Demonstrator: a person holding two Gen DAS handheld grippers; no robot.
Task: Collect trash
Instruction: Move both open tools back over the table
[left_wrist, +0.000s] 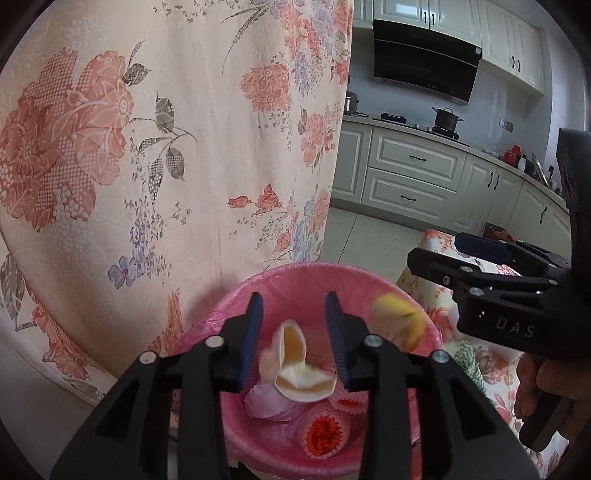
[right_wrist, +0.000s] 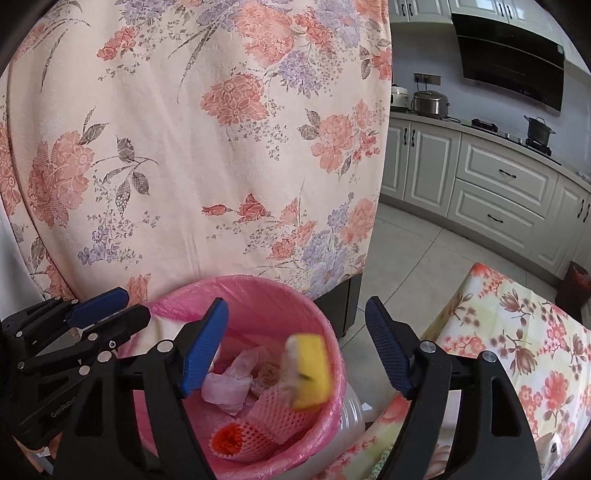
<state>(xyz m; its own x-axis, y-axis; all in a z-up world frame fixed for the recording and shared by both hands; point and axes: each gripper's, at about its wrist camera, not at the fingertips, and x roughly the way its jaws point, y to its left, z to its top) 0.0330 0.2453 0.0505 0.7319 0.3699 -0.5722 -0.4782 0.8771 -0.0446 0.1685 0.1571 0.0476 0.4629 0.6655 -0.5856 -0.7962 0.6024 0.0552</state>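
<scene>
A bin lined with a pink bag (left_wrist: 295, 284) (right_wrist: 258, 295) stands below both grippers. My left gripper (left_wrist: 294, 343) is open above it, with a pale orange peel (left_wrist: 295, 369) loose between its fingers. My right gripper (right_wrist: 295, 350) is open over the bin (left_wrist: 432, 254). A yellow peel (right_wrist: 308, 369), blurred, is in mid-air between the right fingers (left_wrist: 399, 317). In the bin lie pink foam fruit nets (right_wrist: 273, 413) (left_wrist: 325, 432) and crumpled pale plastic (right_wrist: 229, 387).
A floral cloth (left_wrist: 166, 147) hangs right behind the bin. A table with a flowered cover (right_wrist: 517, 332) is at the right. Kitchen cabinets (left_wrist: 413, 173), a stove with a black pot (left_wrist: 447, 118) and a tiled floor lie beyond.
</scene>
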